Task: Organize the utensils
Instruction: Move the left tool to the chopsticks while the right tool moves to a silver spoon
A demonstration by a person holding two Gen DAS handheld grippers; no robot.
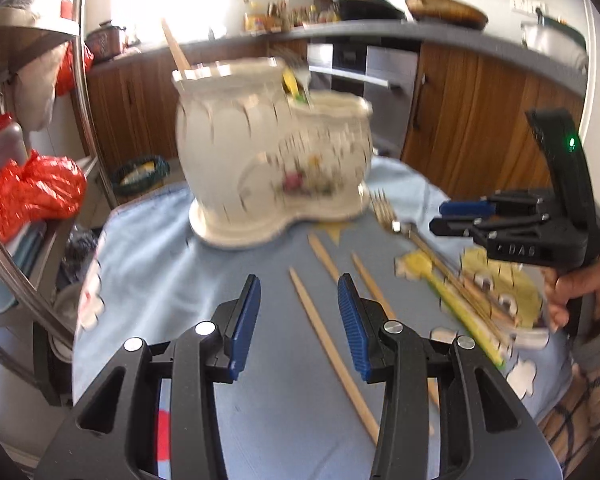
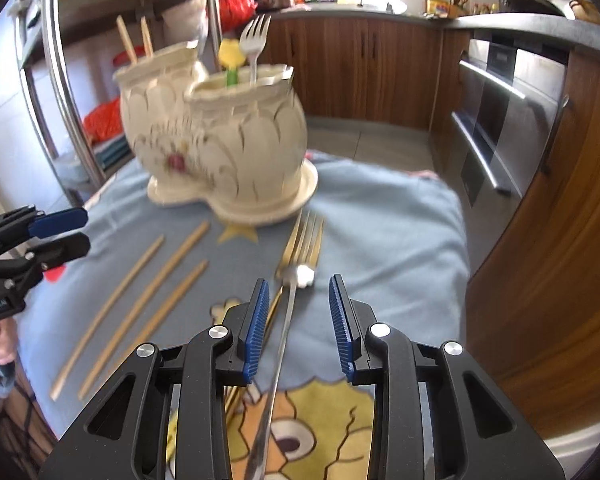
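Note:
A cream two-pot ceramic utensil holder (image 1: 268, 148) (image 2: 216, 136) stands on the blue cloth. It holds wooden chopsticks (image 2: 134, 40), a silver fork (image 2: 254, 46) and a yellow-topped utensil (image 2: 230, 60). Three loose wooden chopsticks (image 1: 332, 344) (image 2: 140, 308) lie on the cloth. A gold fork (image 2: 304, 240) (image 1: 384, 208) and a silver utensil (image 2: 280, 344) lie by them. My left gripper (image 1: 298, 320) is open above the chopsticks. My right gripper (image 2: 298, 324) is open above the silver utensil's handle, and shows in the left wrist view (image 1: 452, 216).
The blue cartoon cloth (image 2: 380, 240) covers the table. A metal rack (image 2: 56, 80) with red bags (image 1: 28, 192) stands to the left. Wooden cabinets (image 2: 540, 240) and an oven (image 2: 500, 120) lie beyond the table's right edge.

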